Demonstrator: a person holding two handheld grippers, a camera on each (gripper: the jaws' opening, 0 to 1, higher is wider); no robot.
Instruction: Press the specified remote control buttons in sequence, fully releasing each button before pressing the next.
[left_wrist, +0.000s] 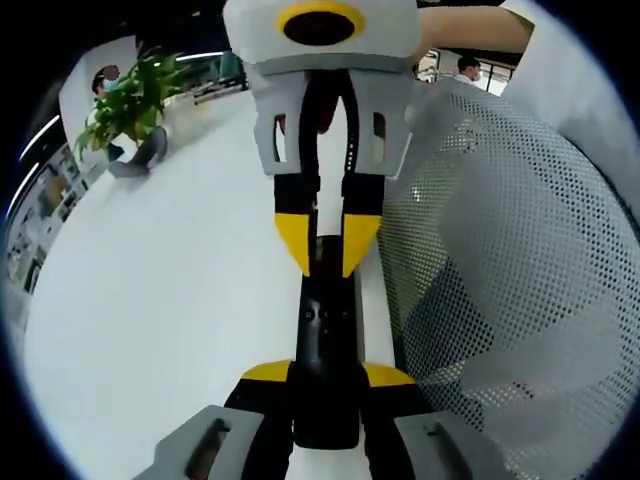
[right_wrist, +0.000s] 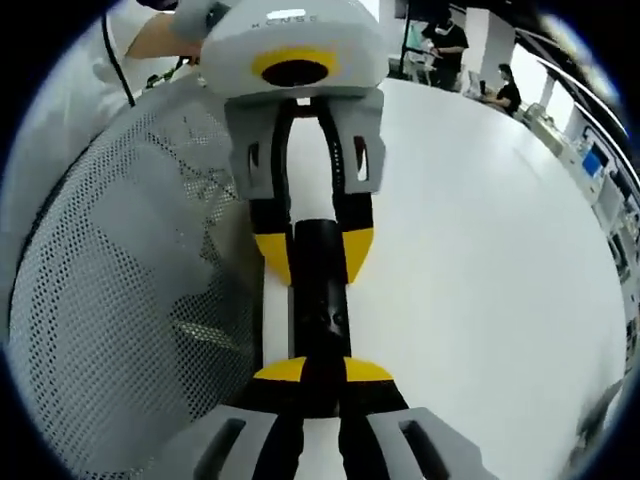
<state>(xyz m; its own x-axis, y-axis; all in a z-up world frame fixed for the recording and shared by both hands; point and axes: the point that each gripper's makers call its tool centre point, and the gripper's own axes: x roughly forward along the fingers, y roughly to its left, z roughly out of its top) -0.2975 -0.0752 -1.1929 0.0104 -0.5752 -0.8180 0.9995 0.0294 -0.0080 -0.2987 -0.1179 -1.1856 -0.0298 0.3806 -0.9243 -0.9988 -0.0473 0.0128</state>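
A long black remote control (left_wrist: 325, 320) lies lengthwise over the white table (left_wrist: 170, 300), held at both ends. My left gripper (left_wrist: 327, 375) is shut on its near end, the yellow-tipped jaws pressed against both sides. Facing it from the top of the left gripper view, my right gripper (left_wrist: 327, 245) is shut on the far end. In the right gripper view the same remote control (right_wrist: 322, 310) runs from my right gripper (right_wrist: 325, 372) up to the left gripper (right_wrist: 315, 250). A few small buttons show on the remote's top face.
A white perforated mesh basket (left_wrist: 500, 260) stands close beside the remote, also seen as the mesh basket (right_wrist: 120, 280) on the left. A potted plant (left_wrist: 130, 100) sits at the table's far edge. People (right_wrist: 500, 90) stand in the background. Bare white table (right_wrist: 480, 260) spreads to the other side.
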